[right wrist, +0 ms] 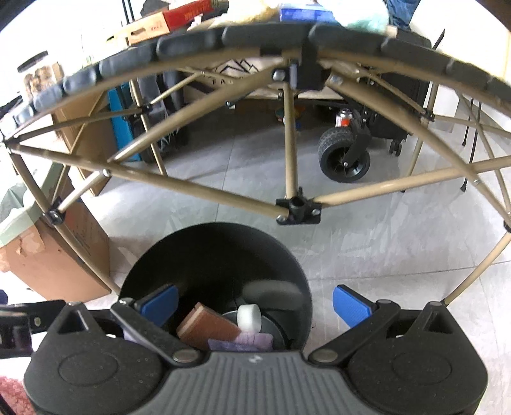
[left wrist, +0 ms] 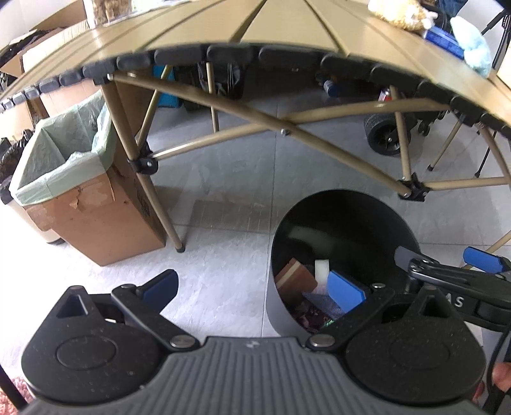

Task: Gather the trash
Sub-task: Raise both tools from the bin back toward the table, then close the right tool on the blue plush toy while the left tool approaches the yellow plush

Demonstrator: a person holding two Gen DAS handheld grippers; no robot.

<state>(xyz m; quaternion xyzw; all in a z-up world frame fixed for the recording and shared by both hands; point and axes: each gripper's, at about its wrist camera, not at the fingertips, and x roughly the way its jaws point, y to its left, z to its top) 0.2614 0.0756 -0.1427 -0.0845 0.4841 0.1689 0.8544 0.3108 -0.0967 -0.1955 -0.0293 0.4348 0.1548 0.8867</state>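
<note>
Black bin, tan table, blue-padded grippers over pale grey tile

The bin (right wrist: 217, 255) is glossy black inside; in it lie a brown block (right wrist: 207, 327) with a lighter tan edge, a white roll (right wrist: 249, 317) and a lilac cloth (right wrist: 246, 340). The table (left wrist: 255, 28) has tan slats edged with black caps, on tan legs with black joints. Both the left gripper (left wrist: 254, 287) and right gripper (right wrist: 255, 303) are matt black with a ribbed grey body and bright blue pads (right wrist: 349, 305). The box (left wrist: 95, 220) is brown cardboard, scuffed paler in patches, lined with a pale green bag (left wrist: 60, 150). The floor (left wrist: 223, 223) is light grey tile with faint marbling. The wheel (right wrist: 345, 156) is black.
</note>
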